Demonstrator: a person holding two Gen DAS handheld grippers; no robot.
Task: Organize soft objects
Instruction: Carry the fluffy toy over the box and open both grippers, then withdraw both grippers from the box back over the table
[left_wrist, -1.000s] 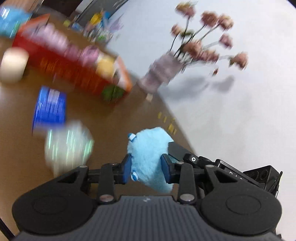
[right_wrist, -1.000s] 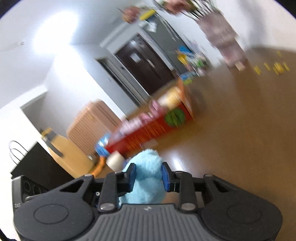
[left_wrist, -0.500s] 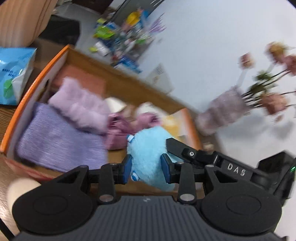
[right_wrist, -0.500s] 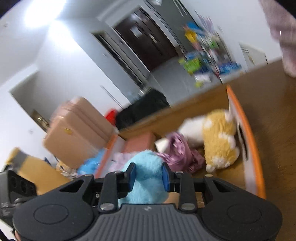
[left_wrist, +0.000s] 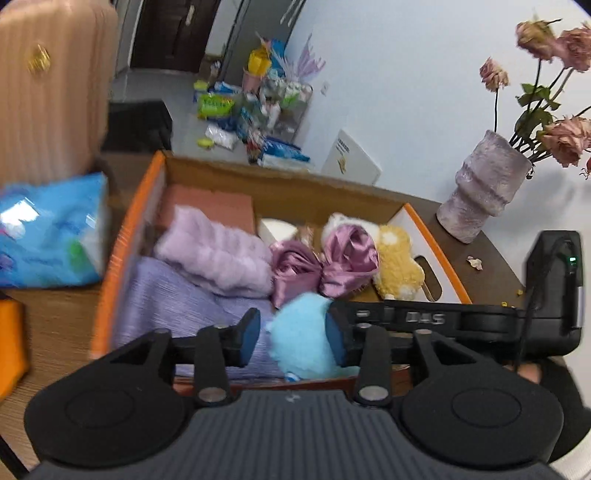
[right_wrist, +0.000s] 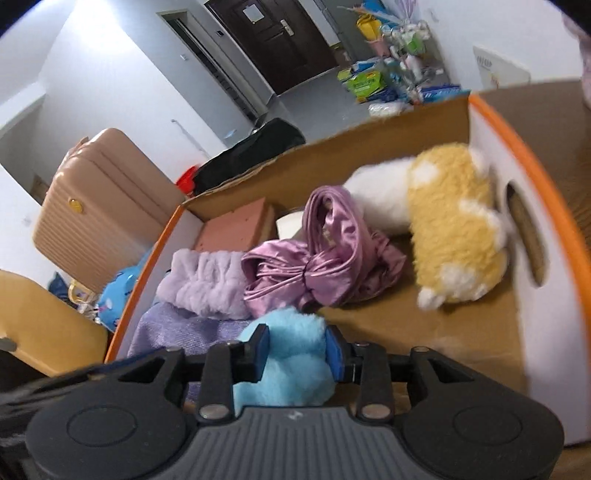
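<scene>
Both grippers' jaws opening round blue plush (left_wrist: 303, 338): left gripper (left_wrist: 293, 338) gapped, right gripper (right_wrist: 297, 354) touching. Vase (left_wrist: 484, 195) at 2 o'clock, left view only.

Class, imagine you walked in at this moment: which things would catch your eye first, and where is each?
First, the fluffy blue plush toy between both grippers, whose jaws are opening, just above the orange-rimmed cardboard box. Inside lie a shiny purple satin bundle mid-box and a yellow-and-white plush against the box's handle-hole end.

Both wrist cams sit close over the box's (left_wrist: 155, 173) near edge, angled down inside. Left looks from the left end, right from the right, sharing the blue plush (left_wrist: 303, 343).
</scene>
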